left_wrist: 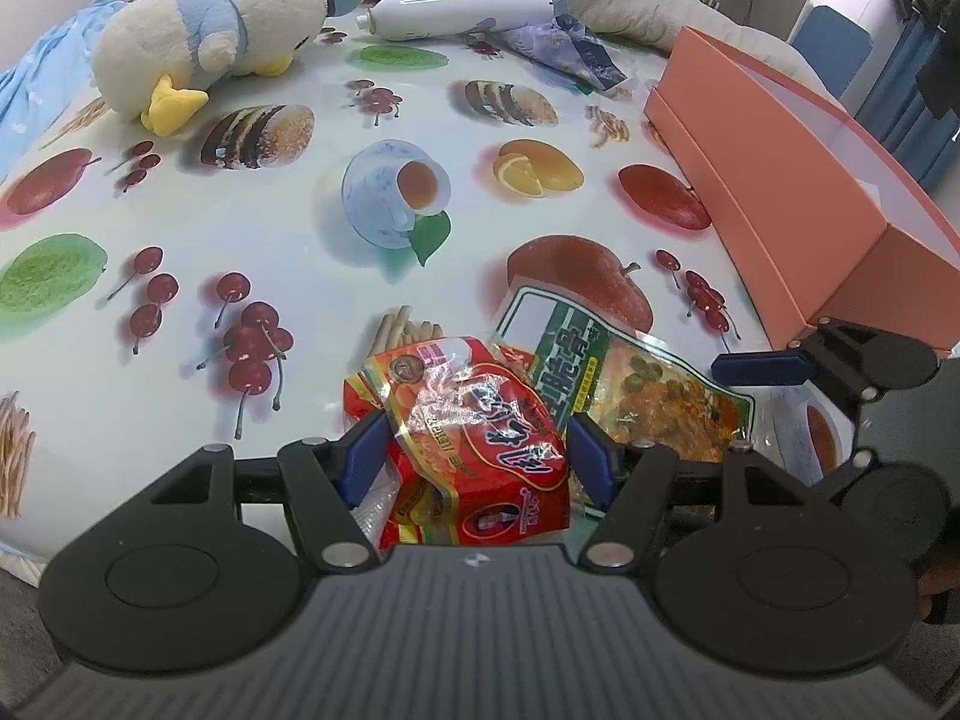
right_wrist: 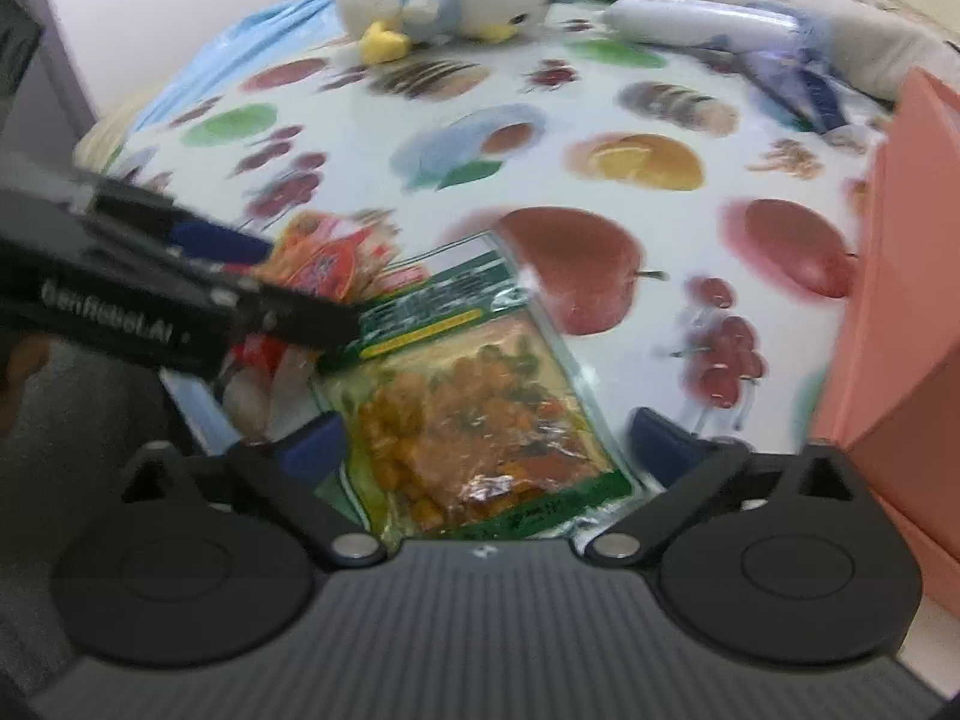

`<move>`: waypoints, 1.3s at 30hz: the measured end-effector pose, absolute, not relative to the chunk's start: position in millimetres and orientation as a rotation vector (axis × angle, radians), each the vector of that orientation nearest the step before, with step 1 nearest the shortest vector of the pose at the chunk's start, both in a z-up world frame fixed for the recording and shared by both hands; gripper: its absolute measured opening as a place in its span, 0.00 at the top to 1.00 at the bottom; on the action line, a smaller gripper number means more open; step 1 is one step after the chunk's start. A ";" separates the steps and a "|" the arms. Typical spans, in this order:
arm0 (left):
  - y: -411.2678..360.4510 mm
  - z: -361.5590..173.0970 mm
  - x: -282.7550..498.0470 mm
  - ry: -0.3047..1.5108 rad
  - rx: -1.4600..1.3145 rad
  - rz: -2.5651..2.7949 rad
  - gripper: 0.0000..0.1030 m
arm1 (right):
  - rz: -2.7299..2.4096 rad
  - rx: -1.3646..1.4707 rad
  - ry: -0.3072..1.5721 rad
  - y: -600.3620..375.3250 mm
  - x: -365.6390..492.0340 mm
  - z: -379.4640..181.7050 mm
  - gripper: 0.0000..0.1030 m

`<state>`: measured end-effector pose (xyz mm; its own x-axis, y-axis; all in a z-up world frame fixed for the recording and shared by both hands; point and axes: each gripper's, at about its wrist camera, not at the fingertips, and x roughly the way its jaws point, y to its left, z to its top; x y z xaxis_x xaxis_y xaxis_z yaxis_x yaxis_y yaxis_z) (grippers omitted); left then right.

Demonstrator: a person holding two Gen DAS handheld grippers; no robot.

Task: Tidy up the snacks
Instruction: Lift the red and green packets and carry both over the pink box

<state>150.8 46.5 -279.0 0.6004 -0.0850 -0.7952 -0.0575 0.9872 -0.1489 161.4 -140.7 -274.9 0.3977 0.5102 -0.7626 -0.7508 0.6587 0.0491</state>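
Observation:
A red snack packet [left_wrist: 480,450] lies on the fruit-print tablecloth [left_wrist: 336,276] at the near edge. My left gripper [left_wrist: 474,456] is open, with its blue pads on either side of the red packet. A green packet of orange snacks [right_wrist: 474,420] lies beside it to the right, also seen in the left wrist view [left_wrist: 630,384]. My right gripper [right_wrist: 492,444] is open, with the green packet between its fingers. The red packet [right_wrist: 324,258] shows partly behind the left gripper in the right wrist view. A salmon-pink box [left_wrist: 798,192] stands open at the right.
A plush duck [left_wrist: 222,36] lies at the far left of the table. A white bottle [left_wrist: 462,12] and a blue-purple wrapper [left_wrist: 570,54] lie at the far edge. A beige quilt is bunched behind them. The pink box wall [right_wrist: 900,300] is close on the right.

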 end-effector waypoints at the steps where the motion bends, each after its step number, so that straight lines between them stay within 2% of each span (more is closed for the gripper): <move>1: 46.8 -279.0 151.2 0.928 -0.170 -0.014 0.32 | 0.818 -0.339 0.828 -139.1 159.6 -275.2 0.00; 5: 48.6 -277.4 151.9 0.926 -0.185 -0.008 0.32 | 0.799 -0.340 0.818 -137.7 154.4 -274.9 0.02; 6: 48.9 -276.5 151.4 0.924 -0.187 -0.006 0.32 | 0.794 -0.334 0.818 -138.2 153.4 -273.7 0.07; 7: 49.3 -274.8 150.8 0.921 -0.190 -0.003 0.32 | 0.791 -0.325 0.816 -139.0 151.9 -271.9 0.16; 9: 50.5 -271.6 149.3 0.912 -0.196 0.001 0.32 | 0.773 -0.307 0.817 -140.5 149.4 -267.3 0.26; 13: 53.9 -262.0 145.8 0.885 -0.206 0.013 0.32 | 0.721 -0.264 0.817 -143.6 145.4 -263.0 0.37; 16: 55.4 -253.8 144.0 0.869 -0.209 0.014 0.32 | 0.665 -0.233 0.799 -146.0 140.4 -258.4 0.42; 25: 50.5 -224.3 135.3 0.820 -0.207 -0.004 0.32 | 0.503 -0.057 0.760 -168.9 134.8 -233.1 0.44; 39: 25.5 -172.0 113.5 0.758 -0.201 -0.053 0.32 | 0.369 0.068 0.647 -213.0 107.5 -172.6 0.44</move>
